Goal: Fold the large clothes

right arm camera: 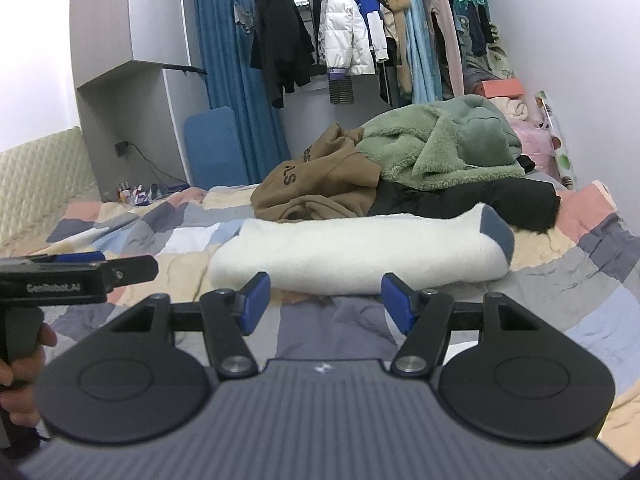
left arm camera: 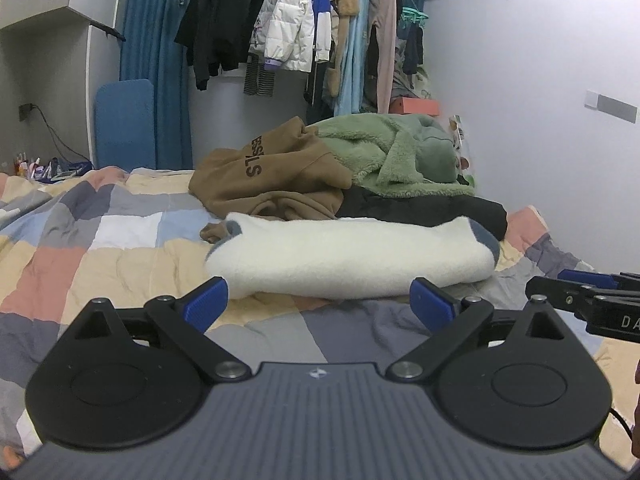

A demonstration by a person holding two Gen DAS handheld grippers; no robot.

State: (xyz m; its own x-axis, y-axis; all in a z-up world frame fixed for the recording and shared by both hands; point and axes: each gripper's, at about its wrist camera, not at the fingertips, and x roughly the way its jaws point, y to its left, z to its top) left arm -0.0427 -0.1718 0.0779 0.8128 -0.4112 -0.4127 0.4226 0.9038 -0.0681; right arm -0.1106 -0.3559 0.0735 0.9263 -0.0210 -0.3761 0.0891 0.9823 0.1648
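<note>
Two grippers low over the patchwork quilt [left arm camera: 120,240], both short of the folded white fleece garment [left arm camera: 352,256]. Left gripper [left arm camera: 320,304] spread wide, nothing between its blue pads; right gripper [right arm camera: 326,302] likewise wide and unloaded. White garment lying as a long flat bundle across the bed, grey-blue cuff at its right end, near edge just beyond both sets of fingertips, not touching. Bare strip of quilt between tools and bundle; more open quilt off to the left.

Behind the bundle, touching it — brown lettered hoodie [left arm camera: 272,176], crumpled. Green fleece [left arm camera: 392,152] heaped on a black garment [left arm camera: 432,208] to the right, near the wall.

No containers made out, save a pink box [right arm camera: 502,88] by the far corner, contents hidden.

Hanging clothes [left arm camera: 288,24] on a rail, blue curtain [left arm camera: 152,60] at left, padded headboard [right arm camera: 40,176] along the left edge.
</note>
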